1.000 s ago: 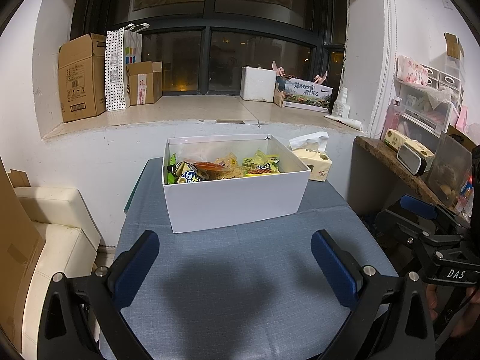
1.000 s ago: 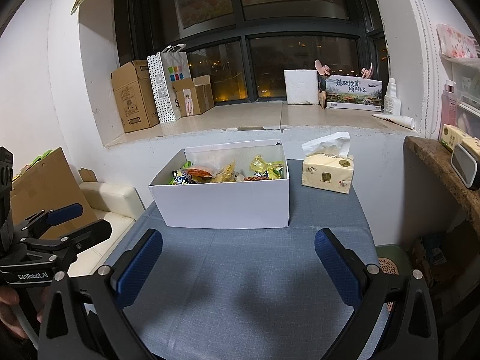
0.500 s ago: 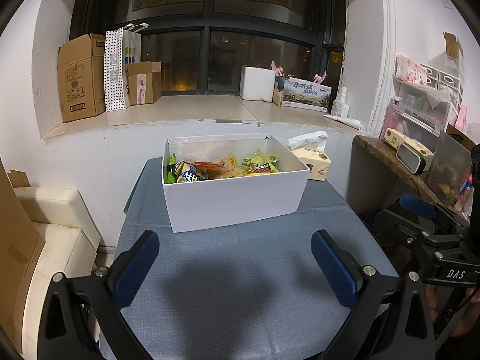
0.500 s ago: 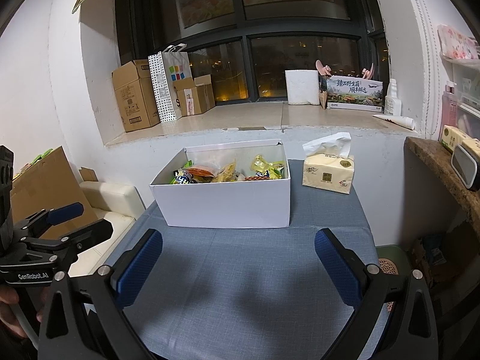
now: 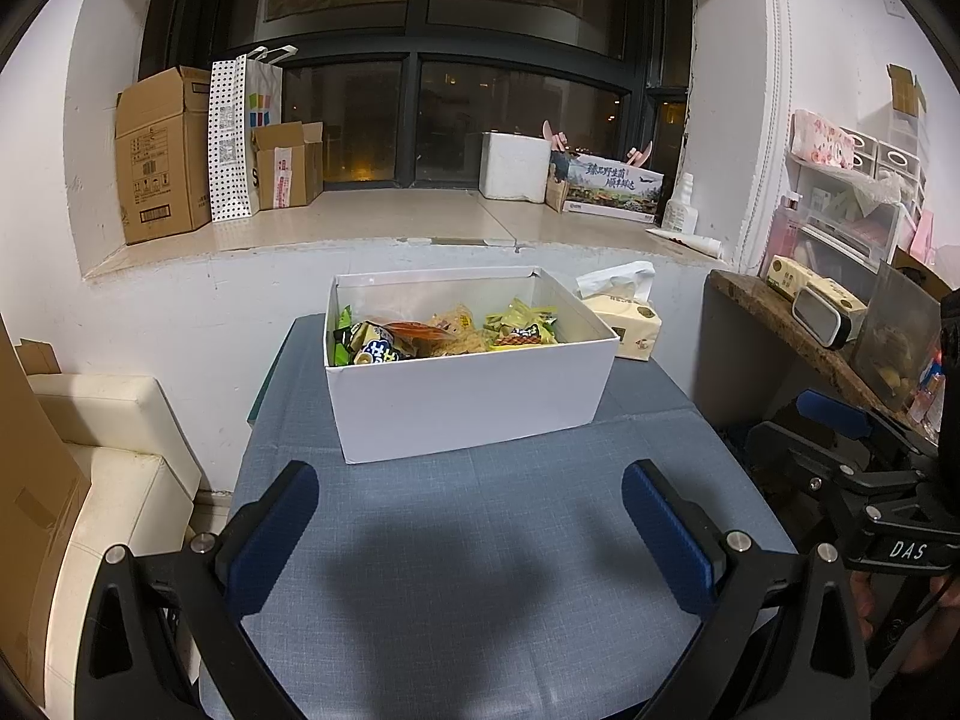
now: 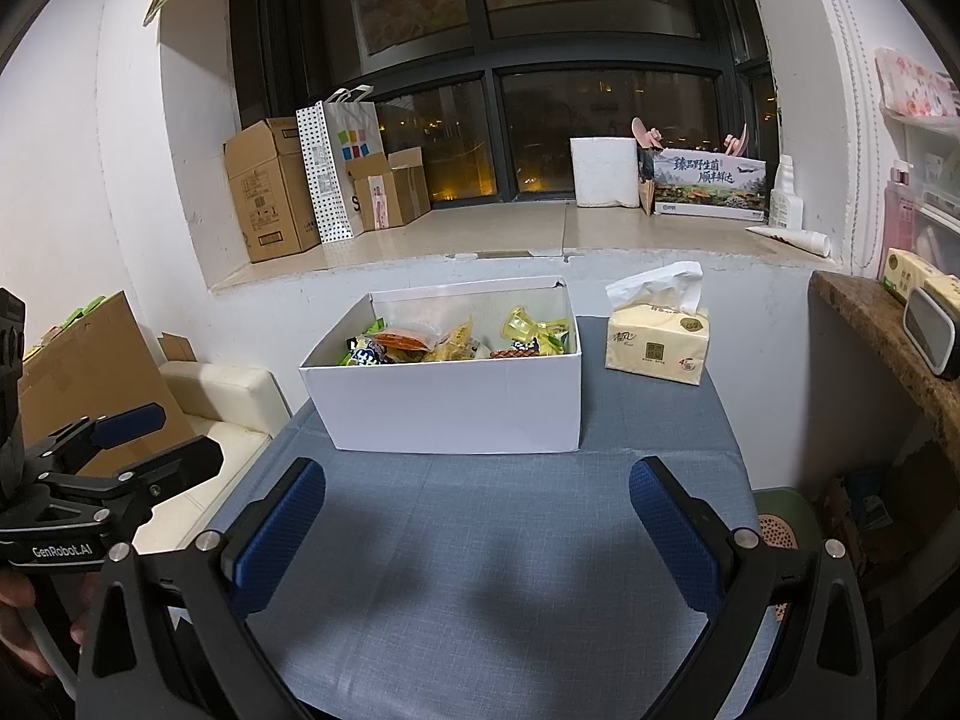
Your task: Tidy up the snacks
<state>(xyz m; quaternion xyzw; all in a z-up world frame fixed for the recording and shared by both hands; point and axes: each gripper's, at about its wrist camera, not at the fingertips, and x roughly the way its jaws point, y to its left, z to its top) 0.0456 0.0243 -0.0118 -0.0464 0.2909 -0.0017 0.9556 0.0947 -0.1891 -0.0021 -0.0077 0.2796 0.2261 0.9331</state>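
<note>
Both wrist views face a blue-clothed table (image 5: 480,540) with a white box (image 5: 468,396) standing toward its far end, close below the windowsill wall. The snacks (image 5: 444,333) all lie inside the box: green packets at the left, an orange-red one and some yellow ones in the middle, green-yellow packs at the right; in the right view a small clear yellowish cup (image 6: 521,322) sits among them. They look heaped rather than sorted, though the box wall hides the lower layers. No snack lies on the cloth in front of the box. A tissue pack (image 6: 657,342) stands just beside the box on its right, apart from the snacks. Left gripper (image 5: 474,531): jaws spread wide, nothing between the blue pads, held over the near bare part of the table, well short of the box. Right gripper (image 6: 477,531): likewise wide and empty, same stand-off. Judgement: the task is either at its very start or at its end; the frames alone do not settle which. If sorting within the box or moving packets out is meant, none of that shows as done, and all snacks remain to be handled. No second container for sorted items is seen on the table.
</note>
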